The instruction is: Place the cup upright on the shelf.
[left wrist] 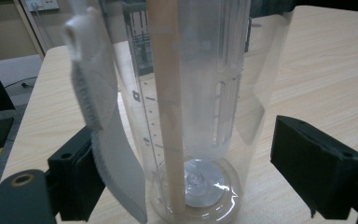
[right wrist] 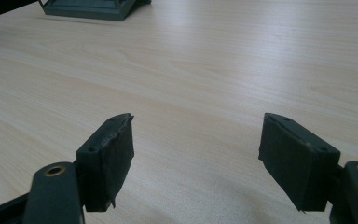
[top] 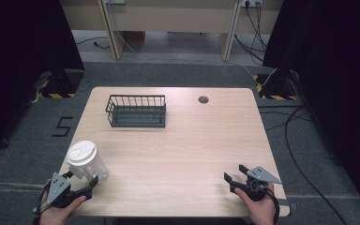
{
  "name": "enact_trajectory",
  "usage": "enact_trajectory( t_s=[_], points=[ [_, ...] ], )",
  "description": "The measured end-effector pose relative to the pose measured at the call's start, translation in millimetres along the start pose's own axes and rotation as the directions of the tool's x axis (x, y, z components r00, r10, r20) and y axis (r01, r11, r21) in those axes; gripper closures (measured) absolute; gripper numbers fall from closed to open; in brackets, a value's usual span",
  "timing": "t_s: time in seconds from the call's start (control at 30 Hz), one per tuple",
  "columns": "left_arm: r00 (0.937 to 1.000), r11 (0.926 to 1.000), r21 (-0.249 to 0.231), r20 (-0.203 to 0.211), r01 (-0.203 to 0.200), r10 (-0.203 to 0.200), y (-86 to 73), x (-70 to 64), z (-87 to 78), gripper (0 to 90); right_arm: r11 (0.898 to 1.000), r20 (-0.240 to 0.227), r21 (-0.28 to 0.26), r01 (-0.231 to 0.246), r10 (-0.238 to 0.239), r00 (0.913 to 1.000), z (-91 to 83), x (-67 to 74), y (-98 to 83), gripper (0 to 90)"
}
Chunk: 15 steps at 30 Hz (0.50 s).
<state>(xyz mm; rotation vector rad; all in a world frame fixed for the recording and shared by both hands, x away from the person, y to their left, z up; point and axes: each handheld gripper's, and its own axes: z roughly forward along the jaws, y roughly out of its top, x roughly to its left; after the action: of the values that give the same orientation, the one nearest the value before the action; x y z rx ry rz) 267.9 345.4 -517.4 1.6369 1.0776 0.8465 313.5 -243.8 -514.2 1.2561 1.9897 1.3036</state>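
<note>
Now left gripper (top: 90, 182) straddles the cup (top: 87, 160) at 8 o'clock, jaws wide, no contact. Right gripper (top: 238, 178) wide, empty. Cup looks light, thin, slippery; grip low.

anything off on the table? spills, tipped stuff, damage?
Nothing stands out. The clear cup with the white lid stands upright at the near left corner between the left gripper's open jaws; no liquid shows on the table. The black wire rack sits flat at the far side. The right gripper is open and empty.
</note>
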Motion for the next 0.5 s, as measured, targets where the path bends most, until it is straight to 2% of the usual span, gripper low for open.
enact_trajectory(
  t_s=[0.2, 0.33, 0.5],
  points=[
    [0.9999, 0.9999, -0.005, -0.011, 0.012, -0.012, -0.6, 2.3, -2.2, 14.3, 1.000, -0.002, -0.001, -0.001, 0.001, 1.0000, 0.0, -0.3, 0.0, 26.8],
    [0.9995, 0.9996, 0.007, 0.013, -0.029, 0.029, 0.6, -0.9, 6.4, 14.2, 1.000, -0.002, 0.006, 0.000, 0.000, 1.0000, 0.5, 0.2, 0.3, 26.7],
    [0.9992, 0.9994, -0.001, 0.018, -0.035, 0.035, 4.1, 1.9, 17.5, 14.2, 1.000, -0.001, 0.007, -0.005, 0.005, 1.0000, 0.5, 0.0, 0.3, 26.7]
  ],
)
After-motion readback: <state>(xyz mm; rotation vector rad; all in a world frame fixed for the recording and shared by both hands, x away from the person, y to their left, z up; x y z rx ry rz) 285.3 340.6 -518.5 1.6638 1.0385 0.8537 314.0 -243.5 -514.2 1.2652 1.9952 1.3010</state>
